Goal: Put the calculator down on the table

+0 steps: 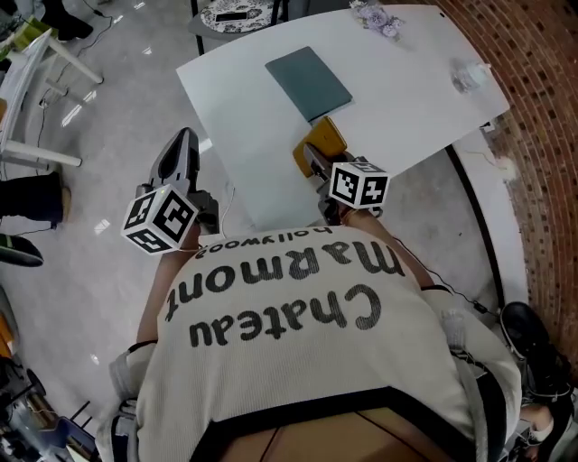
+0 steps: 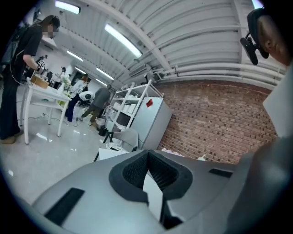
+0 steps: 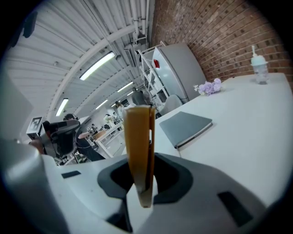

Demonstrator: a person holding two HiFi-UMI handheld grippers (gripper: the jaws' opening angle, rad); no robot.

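The calculator (image 1: pixel 327 135) is an orange-yellow slab, seen edge-on and upright in the right gripper view (image 3: pixel 137 151). My right gripper (image 1: pixel 313 159) (image 3: pixel 140 177) is shut on its lower end and holds it just above the near edge of the white table (image 1: pixel 397 99). My left gripper (image 1: pixel 185 141) (image 2: pixel 147 153) hangs over the floor beside the table's left front corner. Its jaws are shut with nothing between them.
A grey-green notebook (image 1: pixel 309 83) (image 3: pixel 185 128) lies on the table beyond the calculator. Purple flowers (image 1: pixel 379 18) and a clear lidded cup (image 1: pixel 470 77) stand at the far side. A brick wall (image 1: pixel 542 108) runs along the right. People work at tables (image 2: pixel 43 91) across the room.
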